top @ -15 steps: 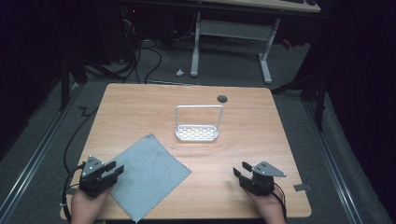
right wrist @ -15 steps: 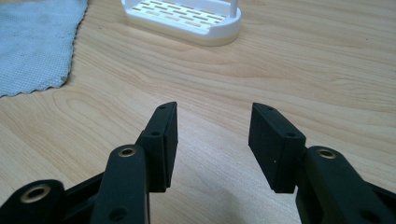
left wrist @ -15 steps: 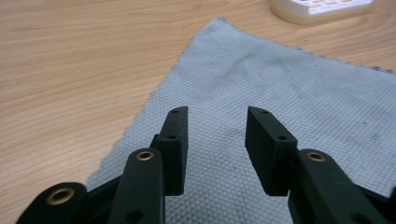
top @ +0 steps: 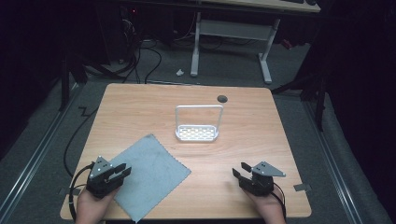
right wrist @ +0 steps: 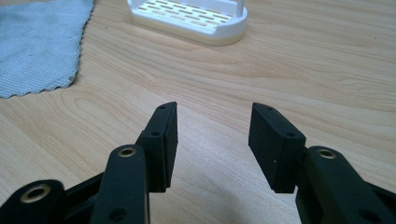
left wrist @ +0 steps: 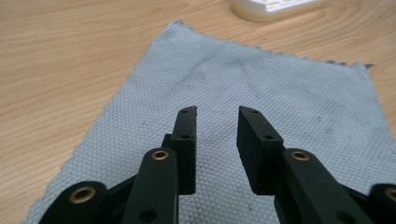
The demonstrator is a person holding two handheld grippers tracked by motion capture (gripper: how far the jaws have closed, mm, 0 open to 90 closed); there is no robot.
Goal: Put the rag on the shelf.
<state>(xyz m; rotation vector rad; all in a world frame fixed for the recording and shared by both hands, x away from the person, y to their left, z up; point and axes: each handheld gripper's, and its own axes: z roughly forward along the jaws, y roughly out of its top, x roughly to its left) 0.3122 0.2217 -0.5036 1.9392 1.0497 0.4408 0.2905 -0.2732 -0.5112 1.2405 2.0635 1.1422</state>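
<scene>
A grey cloth (top: 149, 172) lies flat on the wooden table (top: 140, 112), near the front left. My left gripper (top: 122, 171) rests over the cloth's left edge; its jaws are open a little over the weave (left wrist: 261, 79), with nothing between them. My right gripper (top: 239, 170) sits near the front right on bare wood, open wide and empty. A white slotted tray with a tall loop handle (top: 198, 132) stands at the table's middle, and its base (right wrist: 187, 18) lies ahead of the right gripper's jaws.
A round dark cable hole (top: 222, 98) sits near the table's back edge. Behind the table are a white desk frame (top: 231, 32) and cables on the floor. Bare wood lies between the cloth and my right gripper.
</scene>
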